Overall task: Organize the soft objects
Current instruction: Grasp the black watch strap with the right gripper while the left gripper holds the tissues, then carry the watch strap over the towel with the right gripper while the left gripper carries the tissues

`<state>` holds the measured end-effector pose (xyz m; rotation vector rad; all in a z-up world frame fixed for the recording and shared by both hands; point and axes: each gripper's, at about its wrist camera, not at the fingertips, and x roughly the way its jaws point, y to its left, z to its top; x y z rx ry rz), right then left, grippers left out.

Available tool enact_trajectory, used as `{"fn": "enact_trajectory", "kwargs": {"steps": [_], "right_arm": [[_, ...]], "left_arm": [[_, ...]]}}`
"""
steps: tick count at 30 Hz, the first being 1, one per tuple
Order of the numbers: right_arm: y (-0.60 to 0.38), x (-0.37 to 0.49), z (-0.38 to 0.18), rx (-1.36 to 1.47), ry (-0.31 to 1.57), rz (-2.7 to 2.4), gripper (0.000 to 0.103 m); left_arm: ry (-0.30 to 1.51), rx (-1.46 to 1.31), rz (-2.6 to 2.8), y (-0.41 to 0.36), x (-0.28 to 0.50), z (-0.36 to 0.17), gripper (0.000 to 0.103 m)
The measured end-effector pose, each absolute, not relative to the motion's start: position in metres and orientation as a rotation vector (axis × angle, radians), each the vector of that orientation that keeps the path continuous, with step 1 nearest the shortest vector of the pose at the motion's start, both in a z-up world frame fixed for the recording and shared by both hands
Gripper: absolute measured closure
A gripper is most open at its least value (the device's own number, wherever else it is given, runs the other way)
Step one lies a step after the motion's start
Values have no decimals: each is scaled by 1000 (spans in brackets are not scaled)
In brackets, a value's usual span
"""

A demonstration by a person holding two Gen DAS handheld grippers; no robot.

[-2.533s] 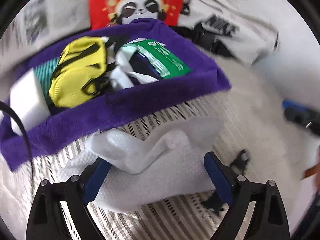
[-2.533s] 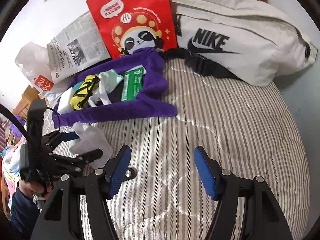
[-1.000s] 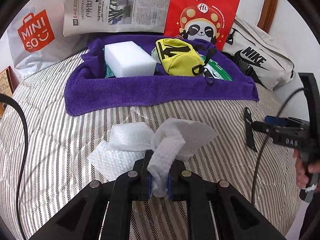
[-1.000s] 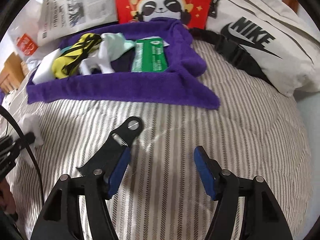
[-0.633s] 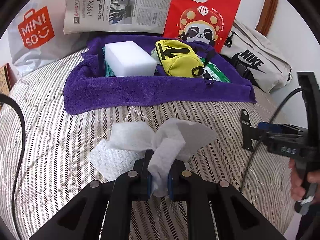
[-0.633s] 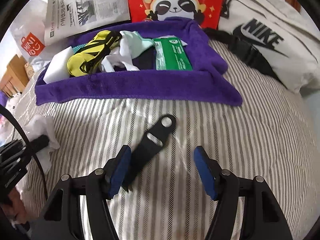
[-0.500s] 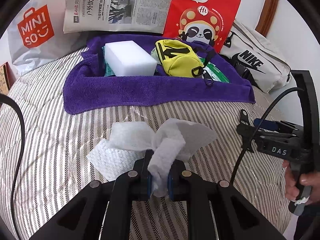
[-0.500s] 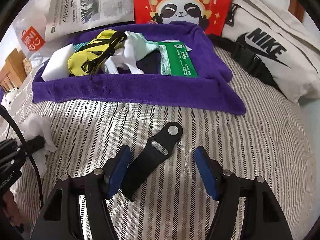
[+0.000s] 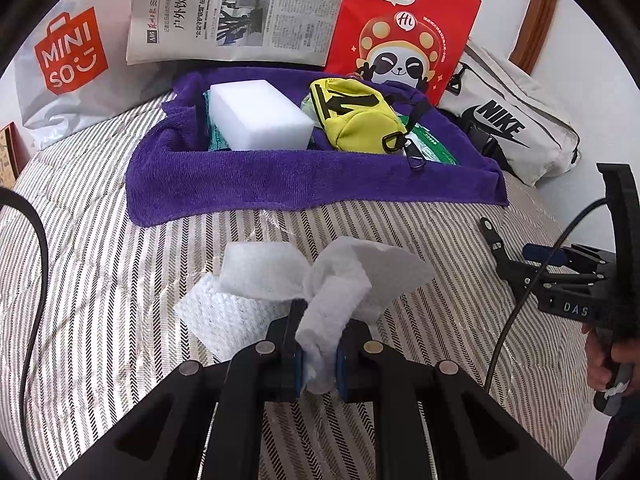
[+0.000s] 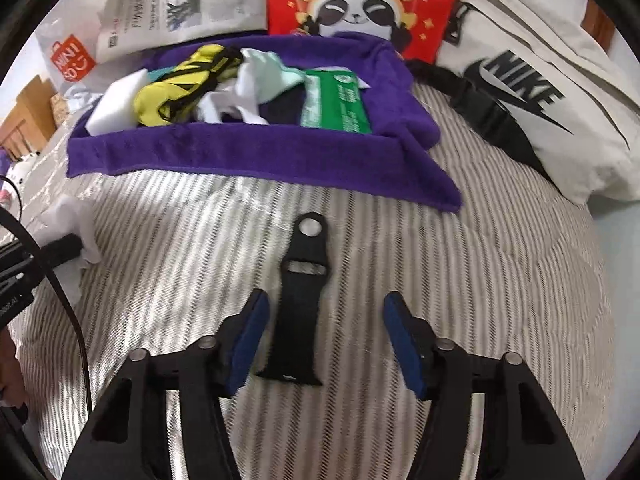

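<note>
L gripper (image 9: 316, 364) pinched the white wipe (image 9: 320, 280), hiding its pads; R gripper (image 10: 324, 340) was closing round the black strap (image 10: 300, 300), untouched, blurred.

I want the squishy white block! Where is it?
In the left wrist view the white sponge block sits at the left end of the purple towel, beside the yellow pouch, below the newspaper.

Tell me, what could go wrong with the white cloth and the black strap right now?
The left tongs pinch only one bunched corner of the white cloth, so it might slip out when lifted. The right tongs have just been closing around the black strap, which lies nearer one pad than the other and flat on the striped bedding, so they could nudge it aside or grab bedding too.
</note>
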<state>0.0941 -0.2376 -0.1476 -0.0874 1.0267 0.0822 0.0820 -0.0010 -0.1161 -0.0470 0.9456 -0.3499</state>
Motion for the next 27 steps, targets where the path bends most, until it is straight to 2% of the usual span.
{"fn": "enact_trajectory", "kwargs": {"steps": [3, 4, 5, 21, 23, 27], "right_arm": [[-236, 94, -149, -49, 1006, 111, 64], [-236, 94, -148, -51, 1000, 112, 76], [-238, 94, -148, -42, 1003, 112, 80], [-240, 81, -147, -60, 1039, 132, 80], [-243, 81, -147, -44, 1034, 147, 81], [-246, 84, -146, -28, 1045, 168, 82]], "left_arm": [[947, -43, -345, -2, 83, -116, 91], [949, -40, -343, -2, 83, -116, 91], [949, -36, -342, -2, 83, -116, 91], [958, 15, -341, -10, 85, -117, 87], [955, 5, -343, -9, 88, -117, 93], [979, -42, -362, -3, 94, -116, 95]]}}
